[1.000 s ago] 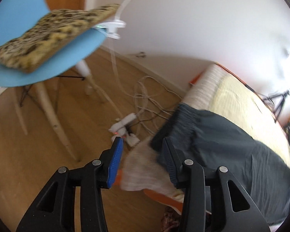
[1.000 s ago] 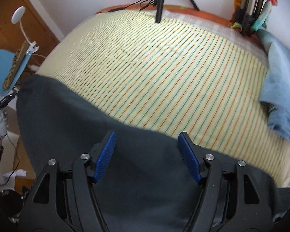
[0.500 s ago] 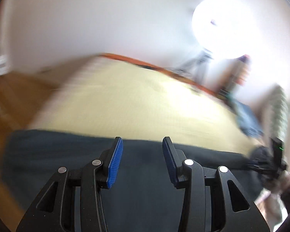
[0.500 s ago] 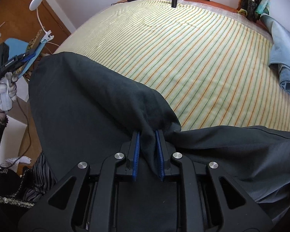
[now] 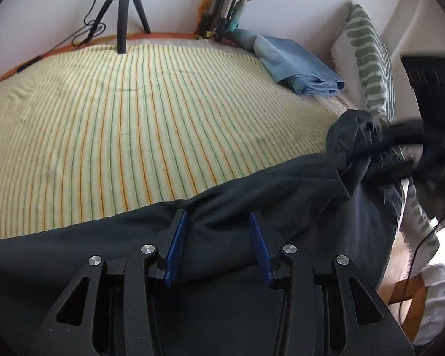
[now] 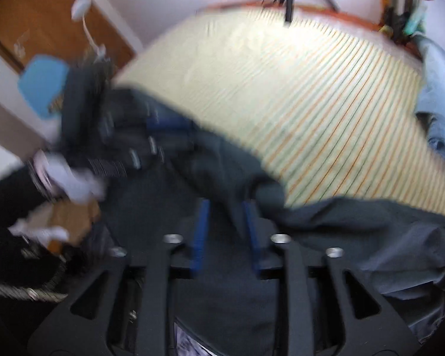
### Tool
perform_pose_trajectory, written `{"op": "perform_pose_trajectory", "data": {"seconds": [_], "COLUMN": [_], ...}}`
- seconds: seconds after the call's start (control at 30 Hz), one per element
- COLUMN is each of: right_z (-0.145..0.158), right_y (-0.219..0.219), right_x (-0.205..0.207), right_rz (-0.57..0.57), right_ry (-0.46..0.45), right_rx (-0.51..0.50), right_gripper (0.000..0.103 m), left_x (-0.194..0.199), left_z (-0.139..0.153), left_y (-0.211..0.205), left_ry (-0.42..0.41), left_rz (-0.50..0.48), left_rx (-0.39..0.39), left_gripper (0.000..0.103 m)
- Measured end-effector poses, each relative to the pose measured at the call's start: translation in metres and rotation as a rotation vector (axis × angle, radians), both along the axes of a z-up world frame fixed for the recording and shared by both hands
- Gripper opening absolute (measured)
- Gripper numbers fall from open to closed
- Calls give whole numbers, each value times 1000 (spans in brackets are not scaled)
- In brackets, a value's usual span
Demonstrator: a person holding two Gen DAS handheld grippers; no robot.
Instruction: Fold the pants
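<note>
- The dark pants (image 5: 281, 184) lie along the near edge of a bed covered in a striped sheet (image 5: 133, 118), with yellow, green and orange lines.
- The left gripper (image 5: 219, 246) has its jaws set wide apart; a fold of the pants runs between the blue pads (image 5: 176, 249), but the pads do not press on it.
- At the right of the left wrist view, the right gripper (image 5: 400, 145) has a bunched corner of the pants pinched and raised off the sheet.
- The right wrist view is blurred; there the right gripper (image 6: 225, 234) shows a narrow gap with dark cloth gathered in it.
- The left gripper appears as a dark smear at the left of that view, on the pants' far left end.
- A folded blue garment (image 5: 293, 65) sits at the far right of the bed, beside a green-patterned pillow (image 5: 370, 59).
- A black tripod (image 5: 124, 9) stands at the far edge.
</note>
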State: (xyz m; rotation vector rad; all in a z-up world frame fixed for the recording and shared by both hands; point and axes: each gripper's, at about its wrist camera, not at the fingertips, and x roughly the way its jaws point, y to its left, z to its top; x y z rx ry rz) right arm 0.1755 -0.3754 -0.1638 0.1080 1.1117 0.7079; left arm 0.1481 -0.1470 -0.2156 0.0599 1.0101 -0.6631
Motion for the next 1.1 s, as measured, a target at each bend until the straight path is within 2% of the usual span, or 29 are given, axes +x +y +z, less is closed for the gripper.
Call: {"op": "perform_pose_trajectory", "data": {"seconds": [0.03,0.07,0.13,0.23,0.33,0.4,0.43,0.5,0.6,0.67,0.73,0.8,0.87,0.93,0.97,1.0,1.03,1.1], "right_z": [4,4,-8,-33,-55,-65,-63,-53,-19,6,10,1,-3,-3,-2,-3,-4,-12], "right_y": [-9,-14,-15,0,22,33,37,36,34,35,40,42,40,40,35,42,36,31], "right_x": [9,19,39,48,44,37,32,26,22,21,31,49,60,68,73,78,84,92], "right_rz": [-62,-99,-122,-85,-14,10,11,21,32,9,-20,-42,-65,-85,-106,-128,-148,-180], "right_ry": [-11,0,74,169,230,256,227,175,0,-189,-285,-241,-217,-188,-158,-139,-98,-18], "right_rx": [33,56,94,73,51,26,8,18,13,-55,-164,-234,-257,-246,-215,-184,-125,-77], "right_gripper": [72,73,73,73,72,51,47,22,18,17,17,23,26,42,63,72,72,72], "left_x": [-1,-1,-7,-18,-25,-29,-29,-34,-34,-27,-20,-15,-14,-17,-19,-22,-25,-37], "left_z": [1,1,3,5,8,15,17,25,32,29,24,20,21,26,29,33,36,44], "left_y": [5,8,10,7,16,29,33,48,72,83,90,95,101,110,116,123,131,151], "left_ry": [1,9,4,-9,-4,-9,-18,-41,-68,-59,-40,-38,-41,-50,-60,-68,-74,-91], "left_rz": [4,9,3,-19,-11,17,29,55,110,146,177,215,239,254,264,277,289,331], "left_rx": [-7,-16,-9,17,8,-14,-19,-30,-21,-21,-22,-10,-11,-17,-14,-12,-13,-10], "left_gripper": [41,41,41,41,41,41,41,41,41,41,41,41,41,41,41,41,41,41]}}
